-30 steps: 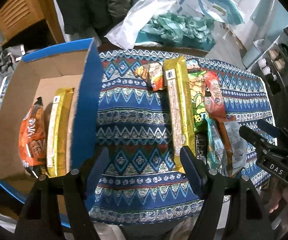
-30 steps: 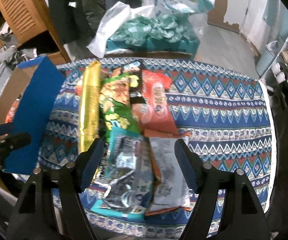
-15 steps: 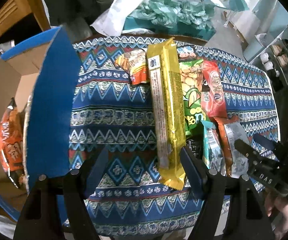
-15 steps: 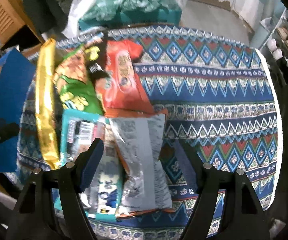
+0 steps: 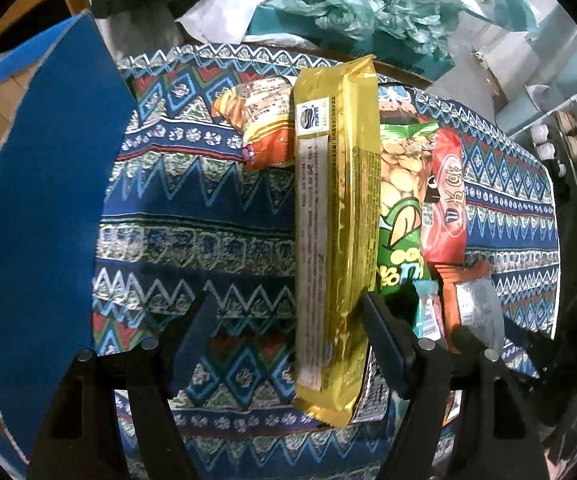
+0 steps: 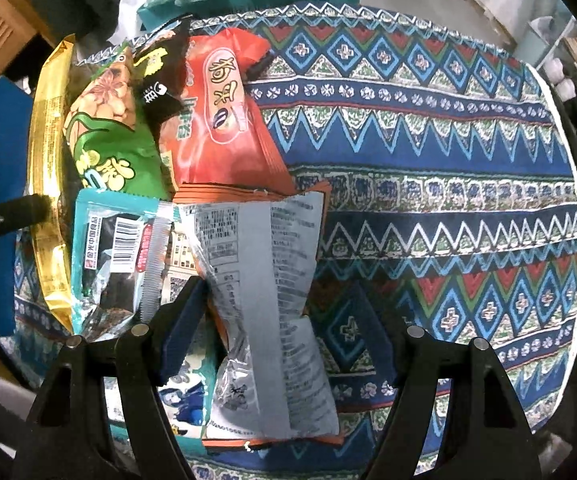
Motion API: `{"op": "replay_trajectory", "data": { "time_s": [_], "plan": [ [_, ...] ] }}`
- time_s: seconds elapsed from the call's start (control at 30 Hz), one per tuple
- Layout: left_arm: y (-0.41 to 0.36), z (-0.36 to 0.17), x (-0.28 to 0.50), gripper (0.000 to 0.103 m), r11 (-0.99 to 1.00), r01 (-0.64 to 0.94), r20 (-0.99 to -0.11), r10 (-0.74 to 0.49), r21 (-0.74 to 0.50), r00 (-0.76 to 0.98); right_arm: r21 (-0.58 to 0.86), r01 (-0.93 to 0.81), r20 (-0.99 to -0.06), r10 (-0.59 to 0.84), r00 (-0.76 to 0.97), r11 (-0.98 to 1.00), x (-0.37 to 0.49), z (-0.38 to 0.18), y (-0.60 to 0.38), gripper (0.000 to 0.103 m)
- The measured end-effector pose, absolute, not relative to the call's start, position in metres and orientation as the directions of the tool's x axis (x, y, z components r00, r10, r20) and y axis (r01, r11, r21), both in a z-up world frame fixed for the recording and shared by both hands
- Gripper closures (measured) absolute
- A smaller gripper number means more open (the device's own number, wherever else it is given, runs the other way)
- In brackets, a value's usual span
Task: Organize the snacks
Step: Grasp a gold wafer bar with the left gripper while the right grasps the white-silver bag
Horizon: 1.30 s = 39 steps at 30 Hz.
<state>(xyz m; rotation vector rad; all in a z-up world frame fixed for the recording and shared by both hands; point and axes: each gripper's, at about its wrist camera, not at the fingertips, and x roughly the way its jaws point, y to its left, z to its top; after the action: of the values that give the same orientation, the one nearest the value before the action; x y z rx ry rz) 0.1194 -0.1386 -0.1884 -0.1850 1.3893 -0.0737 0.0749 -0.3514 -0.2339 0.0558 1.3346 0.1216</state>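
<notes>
Both of your tools stand open and hold nothing. The left tool (image 5: 288,312) has the long gold packet (image 5: 334,216) between its fingers, close to the finger at 3 o'clock and well apart from the one at 9 o'clock. The right tool (image 6: 284,308) has the grey packet (image 6: 264,292) between its fingers, close to the left finger.

If you close the left tool as it stands, I think the right finger may also catch the green bag (image 5: 402,216), which lies just beside the gold packet and partly under it. The gold packet is long; gripped near its lower end, it may hang down and hit the blue wall of the box (image 5: 48,208) at 9 o'clock.

At the right tool, the grey packet overlaps the teal packet (image 6: 108,248) and the red bag (image 6: 220,120). Closing off centre may drag the neighbours or only pinch a loose fold.

The inside of the box is almost hidden, so you cannot judge the free room there. Whether the fingers already touch the tabletop cloth (image 6: 428,184) is not clear. The orange bag (image 5: 260,120) at 12 o'clock is partly covered.
</notes>
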Motion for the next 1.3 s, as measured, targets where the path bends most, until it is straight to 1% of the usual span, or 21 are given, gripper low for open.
{"op": "replay_trajectory", "data": {
  "time_s": [0.1,0.3,0.33,0.37,0.4,0.43,0.47,0.5,0.53,0.6,0.67,0.77,0.87,0.93,0.97,1.13,1.3],
  "plan": [
    [-0.142,-0.193,0.124,0.024,0.981,-0.065,-0.969,-0.169,-0.183,0.179,0.132,-0.044,-0.965,0.139,0.222,0.990,0.078,-0.245,-0.357,0.029],
    [-0.150,-0.201,0.133,0.023,0.980,-0.065,-0.969,-0.176,-0.190,0.172,0.158,-0.039,-0.966,0.162,0.202,0.987,0.085,-0.268,-0.361,0.030],
    [-0.150,-0.202,0.134,0.023,0.980,-0.062,-0.969,-0.176,-0.189,0.172,0.148,-0.048,-0.964,0.154,0.216,0.988,0.084,-0.268,-0.360,0.032],
    [-0.150,-0.204,0.135,0.023,0.980,-0.058,-0.969,-0.178,-0.191,0.174,0.137,-0.057,-0.964,0.146,0.223,0.989,0.084,-0.269,-0.359,0.039],
    [-0.150,-0.205,0.135,0.023,0.980,-0.053,-0.967,-0.182,-0.194,0.176,0.134,-0.061,-0.963,0.144,0.226,0.989,0.084,-0.270,-0.358,0.051],
    [-0.150,-0.205,0.135,0.024,0.979,-0.050,-0.967,-0.184,-0.196,0.177,0.132,-0.067,-0.962,0.144,0.231,0.989,0.084,-0.270,-0.356,0.056],
    [-0.150,-0.205,0.135,0.030,0.978,-0.045,-0.965,-0.191,-0.202,0.178,0.137,-0.070,-0.962,0.149,0.230,0.988,0.085,-0.269,-0.354,0.062],
    [-0.150,-0.206,0.135,0.038,0.976,-0.039,-0.962,-0.206,-0.216,0.177,0.140,-0.070,-0.961,0.152,0.231,0.988,0.086,-0.269,-0.354,0.064],
    [-0.151,-0.206,0.135,0.041,0.971,-0.033,-0.958,-0.227,-0.236,0.176,0.129,-0.070,-0.961,0.142,0.238,0.989,0.088,-0.266,-0.353,0.064],
    [-0.151,-0.206,0.134,0.058,0.964,-0.020,-0.950,-0.259,-0.266,0.175,0.117,-0.075,-0.960,0.132,0.245,0.990,0.088,-0.263,-0.353,0.066],
    [-0.154,-0.203,0.132,0.064,0.962,-0.004,-0.946,-0.269,-0.274,0.183,0.117,-0.077,-0.958,0.133,0.254,0.990,0.087,-0.256,-0.352,0.066],
    [-0.159,-0.200,0.129,0.065,0.971,0.019,-0.952,-0.236,-0.236,0.197,0.113,-0.079,-0.955,0.130,0.267,0.991,0.084,-0.246,-0.353,0.066],
    [-0.155,-0.197,0.123,0.067,0.972,0.027,-0.951,-0.234,-0.233,0.202,0.114,-0.083,-0.951,0.133,0.279,0.990,0.078,-0.237,-0.347,0.066],
    [-0.153,-0.194,0.119,0.073,0.971,0.028,-0.949,-0.239,-0.238,0.207,0.110,-0.086,-0.949,0.131,0.288,0.990,0.077,-0.231,-0.348,0.066],
    [-0.152,-0.192,0.119,0.074,0.973,0.028,-0.950,-0.232,-0.231,0.211,0.109,-0.087,-0.948,0.130,0.291,0.990,0.076,-0.224,-0.345,0.066],
    [-0.148,-0.190,0.115,0.074,0.979,0.037,-0.953,-0.206,-0.203,0.220,0.115,-0.092,-0.939,0.138,0.316,0.989,0.076,-0.203,-0.344,0.066],
    [-0.146,-0.195,0.117,0.073,0.975,0.016,-0.952,-0.219,-0.221,0.214,0.121,-0.090,-0.934,0.144,0.326,0.989,0.075,-0.196,-0.337,0.066]
  ]
}}
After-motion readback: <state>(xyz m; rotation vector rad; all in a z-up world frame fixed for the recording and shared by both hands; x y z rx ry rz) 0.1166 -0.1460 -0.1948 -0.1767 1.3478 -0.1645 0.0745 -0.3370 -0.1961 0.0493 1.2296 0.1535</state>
